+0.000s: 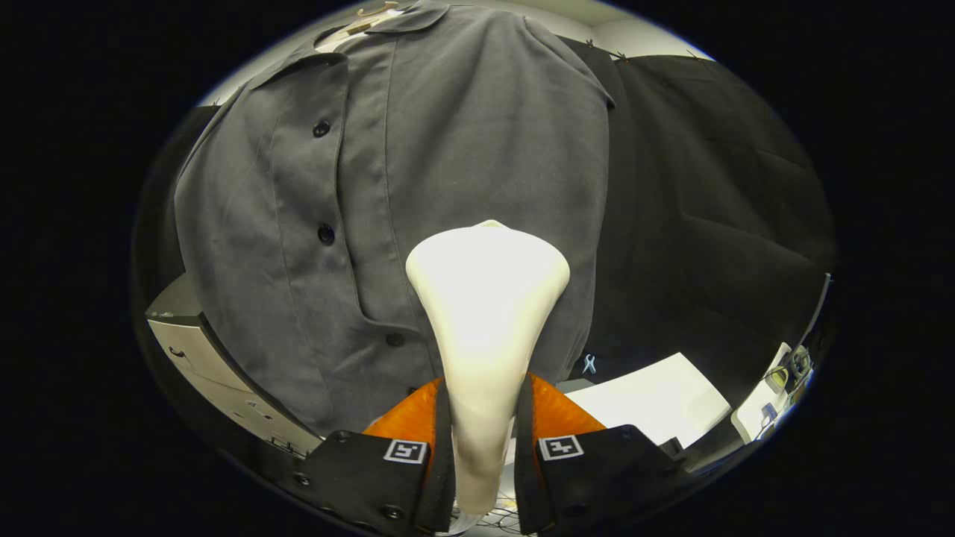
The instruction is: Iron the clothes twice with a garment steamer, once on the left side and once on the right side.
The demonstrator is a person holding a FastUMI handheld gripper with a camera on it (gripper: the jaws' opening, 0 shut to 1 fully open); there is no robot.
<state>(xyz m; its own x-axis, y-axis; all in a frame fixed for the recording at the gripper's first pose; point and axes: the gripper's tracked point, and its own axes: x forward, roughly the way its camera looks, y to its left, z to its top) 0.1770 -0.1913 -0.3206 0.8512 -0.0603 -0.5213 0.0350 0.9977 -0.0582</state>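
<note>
- Gripper view, nearest first: the gripper (483, 440) has its two fingers clamped on the narrow neck of a cream garment steamer (485, 298), one finger pressing each side; each finger carries a small square marker tag on its upper face.
- Where the steamer's neck runs down between the fingers, its lower end is cut off from sight, so nothing of a handle, cord or switch can be made out.
- Ahead of the fingers the steamer widens into a broad rounded head, seen from the back; its front face is turned away toward the cloth, and whether it touches the fabric cannot be told.
- Just beyond the head hangs a dark grey button-front shirt (418, 186), with the steamer head over the panel right of the button placket, low on the garment.
- Three dark buttons (326, 234) show along the placket; the hem is hidden behind the fingers.
- At the collar a pale hanger (373, 16) pokes out, mostly covered by the shirt.
- Beside the shirt, lower down, stands a grey cabinet (201, 350), partly hidden by the fabric.
- On the other side, past the shirt's edge, lies a white tabletop (656, 403); small items at its far end are too distorted to identify.
</note>
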